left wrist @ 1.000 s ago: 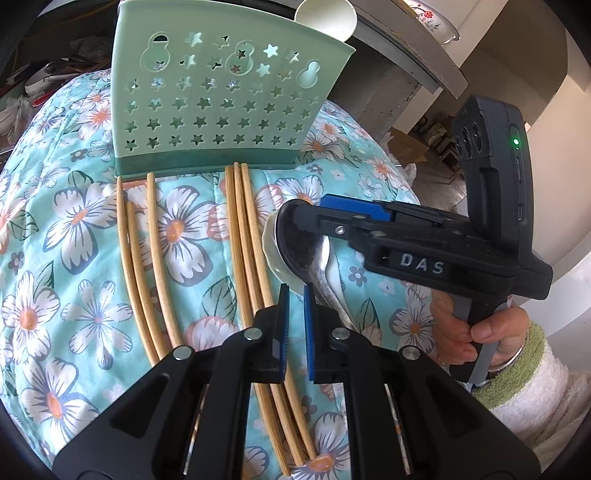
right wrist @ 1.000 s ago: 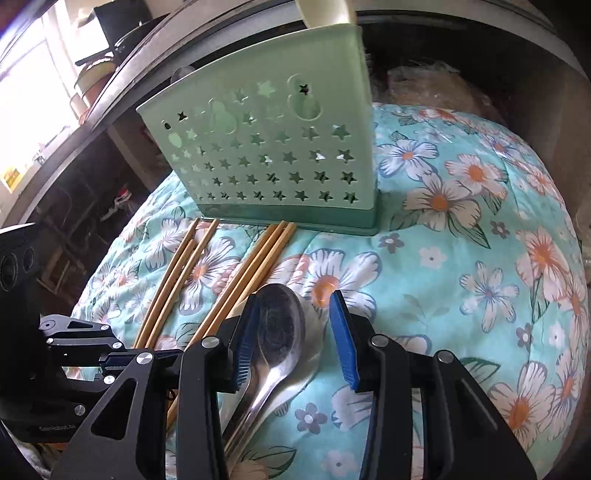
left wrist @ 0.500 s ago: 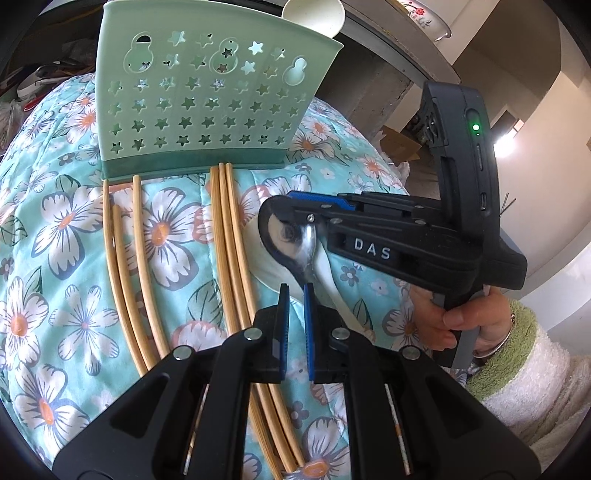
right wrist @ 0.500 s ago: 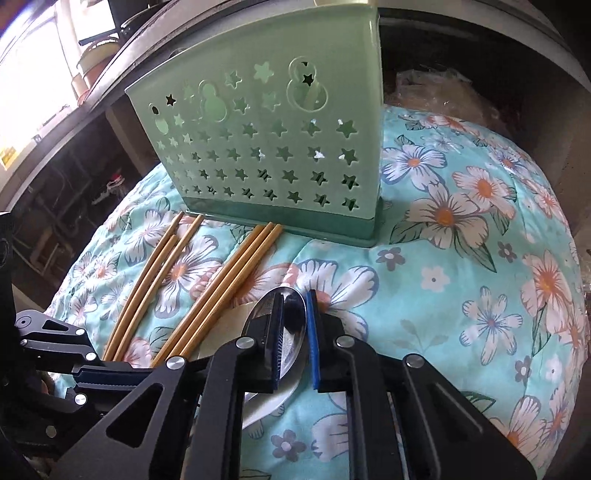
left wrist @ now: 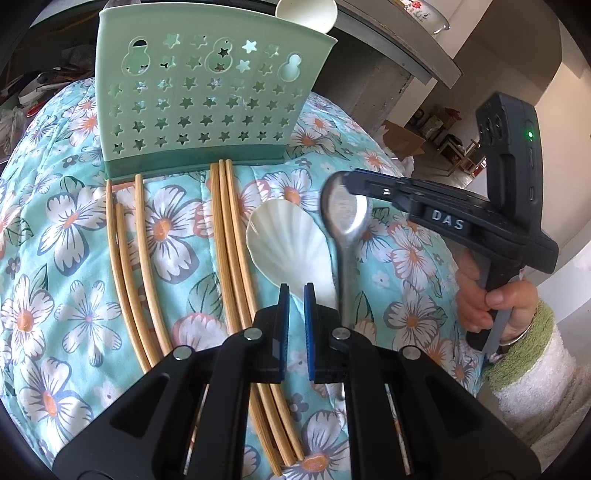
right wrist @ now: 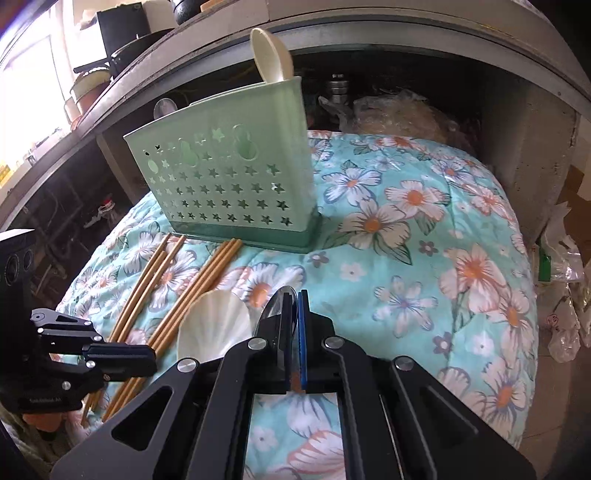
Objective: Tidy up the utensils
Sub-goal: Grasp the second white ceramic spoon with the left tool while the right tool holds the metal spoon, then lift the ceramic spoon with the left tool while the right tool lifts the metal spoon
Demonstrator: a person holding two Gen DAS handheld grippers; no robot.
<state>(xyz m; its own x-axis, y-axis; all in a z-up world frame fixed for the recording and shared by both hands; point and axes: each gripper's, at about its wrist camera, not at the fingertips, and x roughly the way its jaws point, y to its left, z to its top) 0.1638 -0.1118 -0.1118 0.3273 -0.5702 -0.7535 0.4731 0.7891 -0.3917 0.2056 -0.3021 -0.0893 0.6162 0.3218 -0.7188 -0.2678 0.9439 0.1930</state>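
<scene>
Grey concrete shelf slab (right wrist: 424, 26) overhangs a dark recess. Bright window (right wrist: 26, 85) at left. Pale wall (left wrist: 517, 62) and cardboard box (left wrist: 402, 138) at right. Daylight illumination

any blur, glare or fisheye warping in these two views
Left wrist view: the metal spoon gripped by the right gripper is motion-smeared, the pale green star-punched utensil holder stays sharp, and the wooden chopsticks bow from distortion. Right wrist view: the window at upper left is blown out white.
</scene>
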